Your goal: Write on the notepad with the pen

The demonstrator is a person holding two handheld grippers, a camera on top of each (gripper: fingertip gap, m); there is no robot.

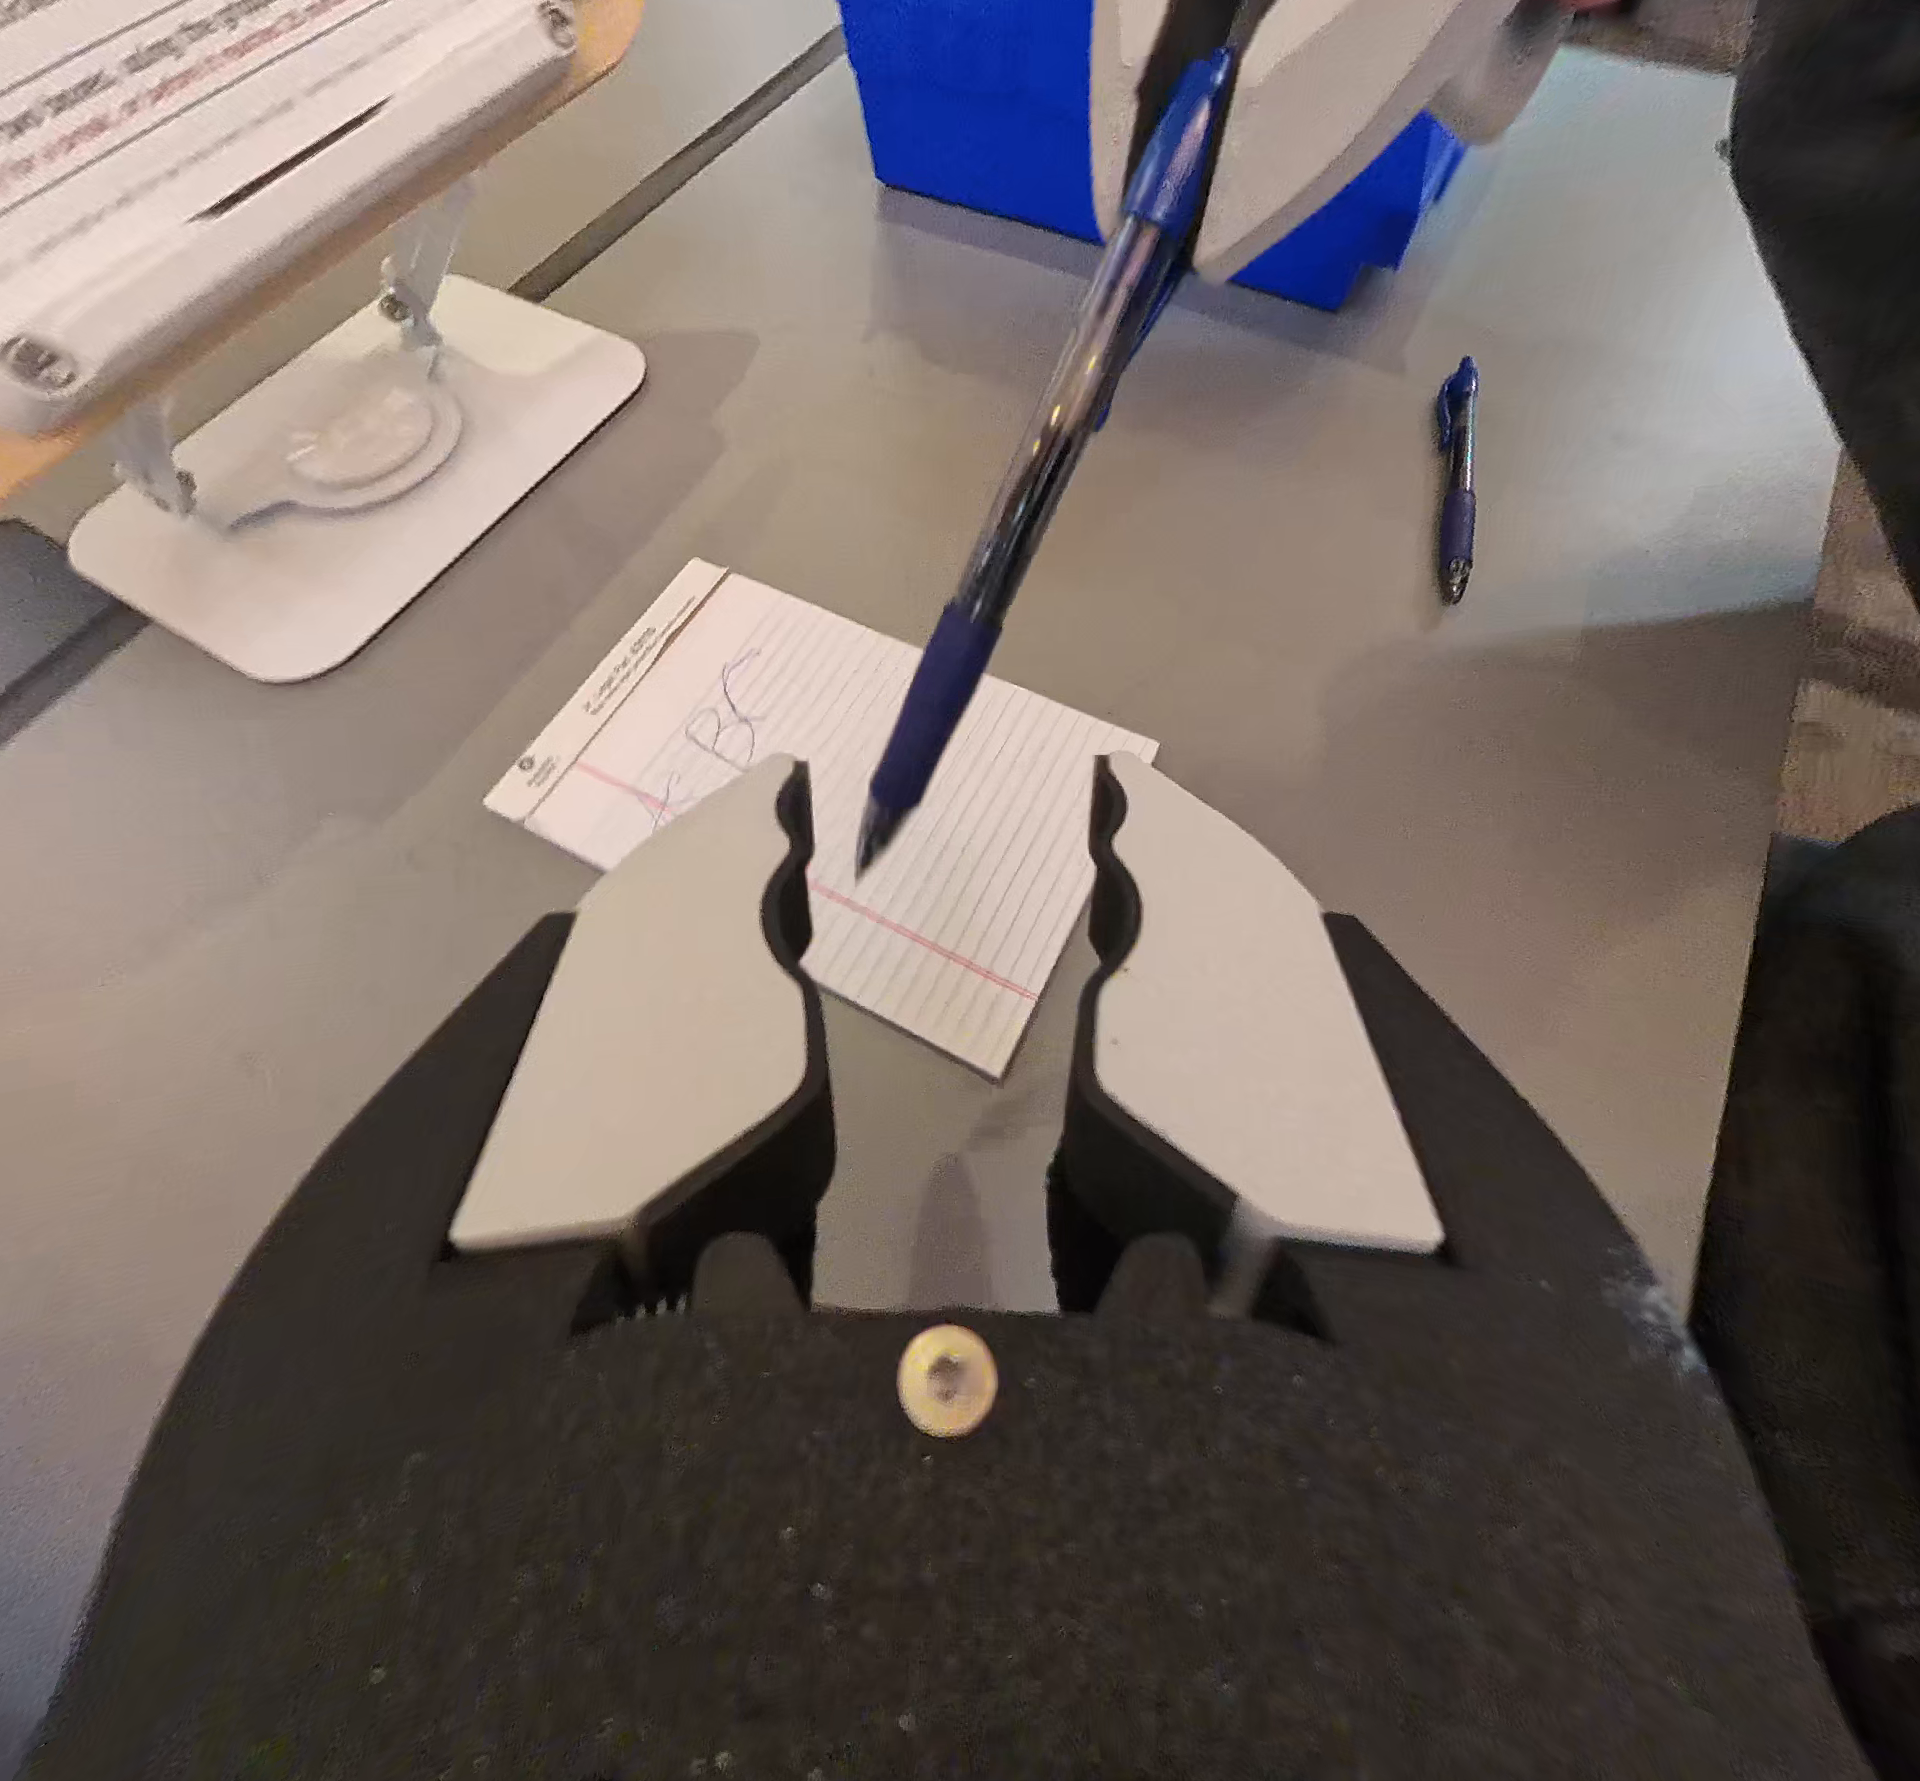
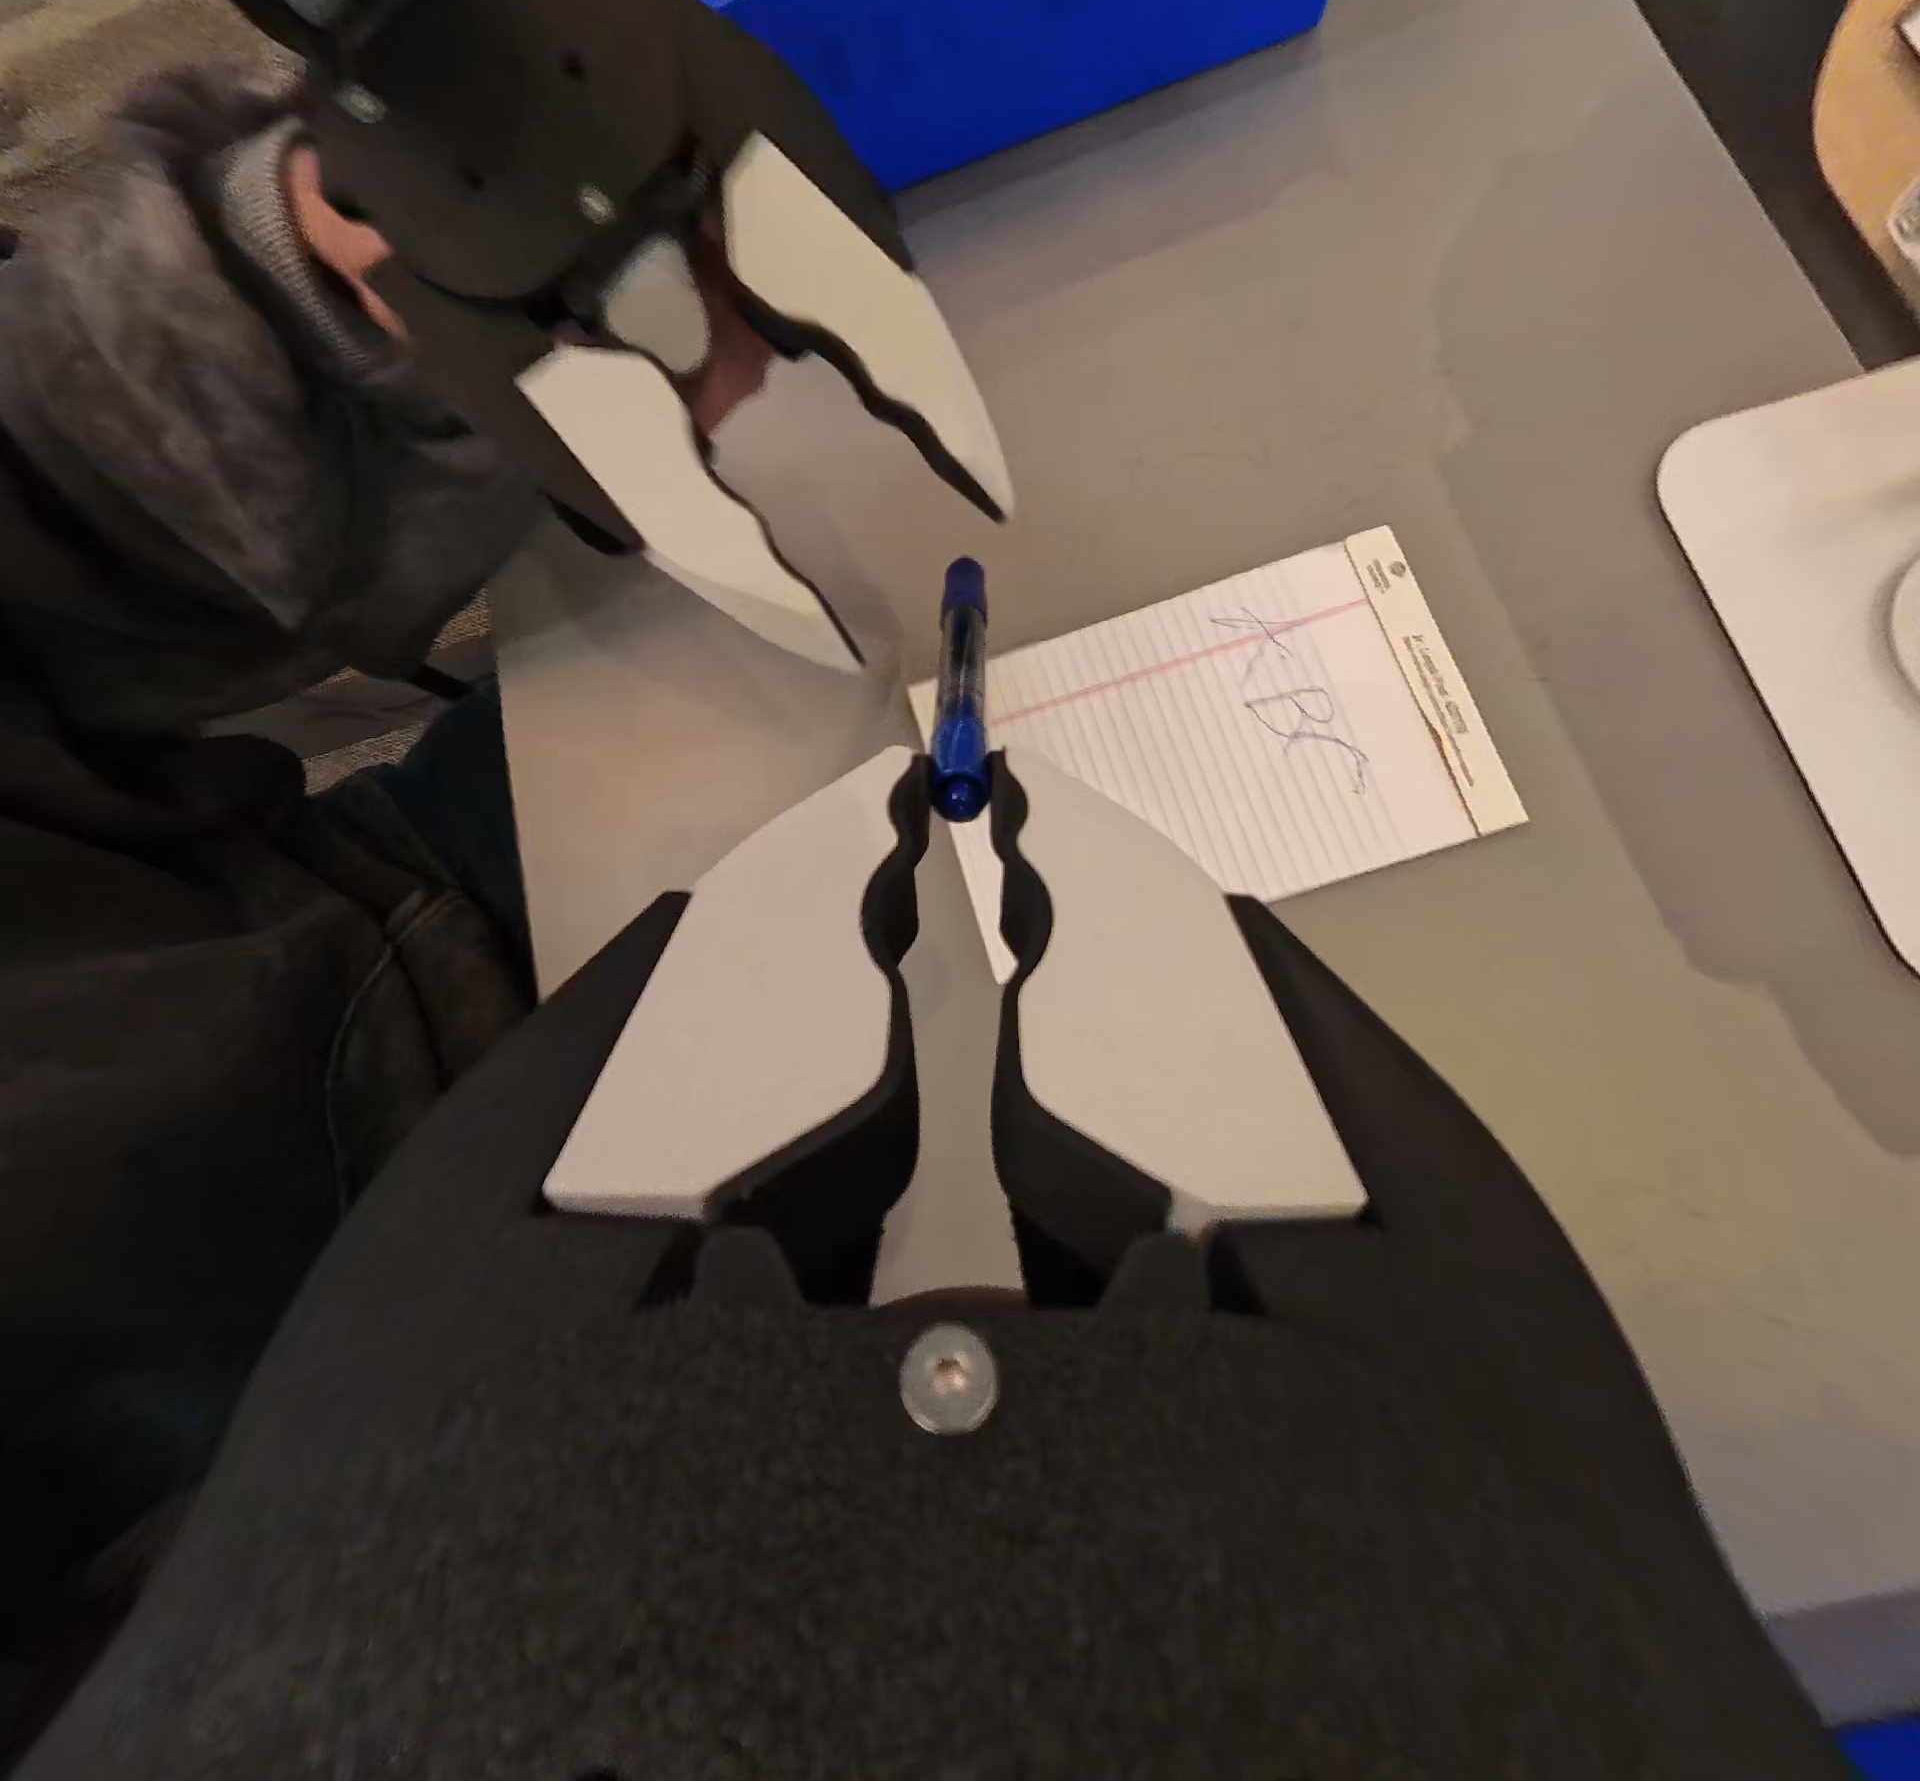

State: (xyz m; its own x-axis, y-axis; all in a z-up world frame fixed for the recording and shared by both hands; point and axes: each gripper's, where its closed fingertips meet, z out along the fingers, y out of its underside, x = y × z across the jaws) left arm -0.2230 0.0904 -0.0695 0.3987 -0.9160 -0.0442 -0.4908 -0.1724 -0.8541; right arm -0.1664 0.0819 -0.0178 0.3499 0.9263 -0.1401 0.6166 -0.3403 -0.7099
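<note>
A white lined notepad [image 1: 914, 838] with blue handwriting near its top lies on the grey table [image 1: 1351, 744]; it also shows in the right wrist view [image 2: 1247, 744]. My right gripper [image 2: 958, 765] is shut on the blue pen [image 2: 961, 682] at its cap end. In the left wrist view the pen [image 1: 1049, 443] slants down from the right gripper [image 1: 1195, 162], its tip just above the pad's lined page. My left gripper [image 1: 948, 775] is open and empty, hovering over the pad's near end; it shows open in the right wrist view [image 2: 925, 578].
A blue bin [image 1: 997, 38] stands at the back of the table. A second blue pen [image 1: 1457, 479] lies on the table to the right. A document holder on a white base [image 1: 353, 474] stands at the left. A person's dark sleeve [image 1: 1829, 225] is at the right. My right fingertips sit around 8 centimeters from my left ones.
</note>
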